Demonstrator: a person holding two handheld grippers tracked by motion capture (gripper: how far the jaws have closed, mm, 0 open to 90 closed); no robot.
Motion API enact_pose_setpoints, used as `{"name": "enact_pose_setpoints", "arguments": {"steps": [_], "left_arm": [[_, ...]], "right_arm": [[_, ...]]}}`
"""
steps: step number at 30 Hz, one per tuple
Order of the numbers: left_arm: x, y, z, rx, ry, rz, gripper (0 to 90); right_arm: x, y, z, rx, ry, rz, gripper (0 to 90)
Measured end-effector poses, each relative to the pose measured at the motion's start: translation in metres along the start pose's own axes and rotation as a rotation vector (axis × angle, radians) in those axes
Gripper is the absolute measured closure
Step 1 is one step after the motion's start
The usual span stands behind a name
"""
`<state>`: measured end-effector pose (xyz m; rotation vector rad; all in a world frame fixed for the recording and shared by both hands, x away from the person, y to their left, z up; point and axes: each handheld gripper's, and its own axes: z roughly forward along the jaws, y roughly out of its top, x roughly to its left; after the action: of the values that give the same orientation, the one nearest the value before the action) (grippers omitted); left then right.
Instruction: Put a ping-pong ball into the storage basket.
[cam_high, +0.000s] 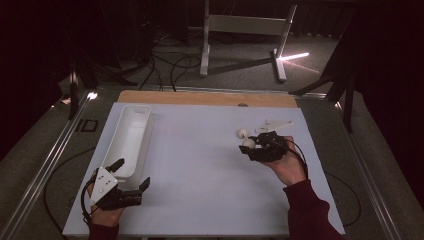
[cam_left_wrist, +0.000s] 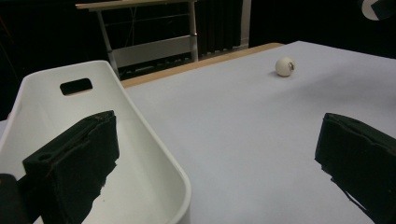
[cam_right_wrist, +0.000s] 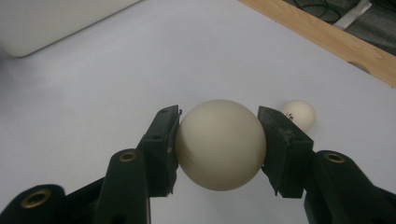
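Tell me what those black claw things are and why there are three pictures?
A person sits at a white table and holds a squeeze tool, called a gripper, in each hand. One picture is taken from above. The other two come from little cameras riding on each gripper, so you look along its black jaws. The right gripper has pinched a cream ball between its jaws. A second ball lies on the table just behind it. The left gripper is wide open and holds nothing; it waits with one jaw over a white tray at the table's left side.
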<state>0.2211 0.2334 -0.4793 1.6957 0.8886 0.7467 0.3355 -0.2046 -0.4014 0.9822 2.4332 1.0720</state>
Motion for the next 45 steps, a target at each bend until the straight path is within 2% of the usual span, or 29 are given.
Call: {"name": "enact_pose_setpoints", "arguments": {"steps": [14,45], "left_arm": [[0.0,0.0,0.0,0.002,-0.002,0.0,0.2],[0.0,0.001,-0.001,-0.001,-0.004,0.001,0.2]], "right_arm": [[0.003,0.004,0.002,0.002,0.002,-0.009,50.1],[0.019,0.024,0.008,-0.019,0.023,-0.057,50.1]]}}
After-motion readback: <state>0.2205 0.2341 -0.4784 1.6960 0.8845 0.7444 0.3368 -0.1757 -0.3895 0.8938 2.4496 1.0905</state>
